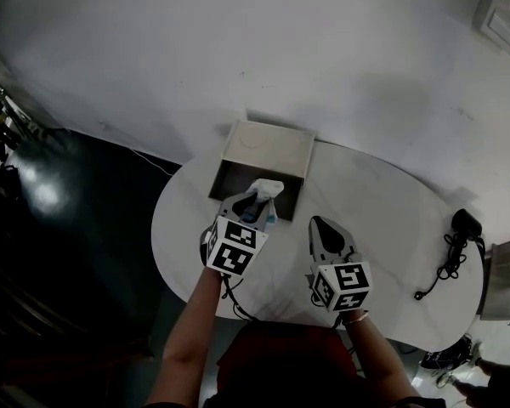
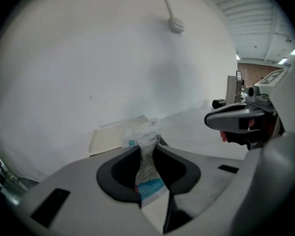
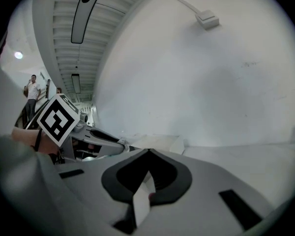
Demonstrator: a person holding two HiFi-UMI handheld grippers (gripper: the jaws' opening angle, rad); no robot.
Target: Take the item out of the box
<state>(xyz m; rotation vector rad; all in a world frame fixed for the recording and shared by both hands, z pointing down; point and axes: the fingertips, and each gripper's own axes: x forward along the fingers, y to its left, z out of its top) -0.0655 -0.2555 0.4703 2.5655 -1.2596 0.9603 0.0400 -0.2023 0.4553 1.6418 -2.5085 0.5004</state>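
While my left gripper (image 1: pixel 257 201) pinches the packet (image 1: pixel 268 187) over the box (image 1: pixel 223 165), right gripper (image 1: pixel 317 223) pressed together empty, I must carry it clear

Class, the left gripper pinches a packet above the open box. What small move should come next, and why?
Probably draw the packet back toward the table, clear of the box. The left gripper is clamped on it and it looks lifted, yet it hangs over the box's opening, so it isn't out.
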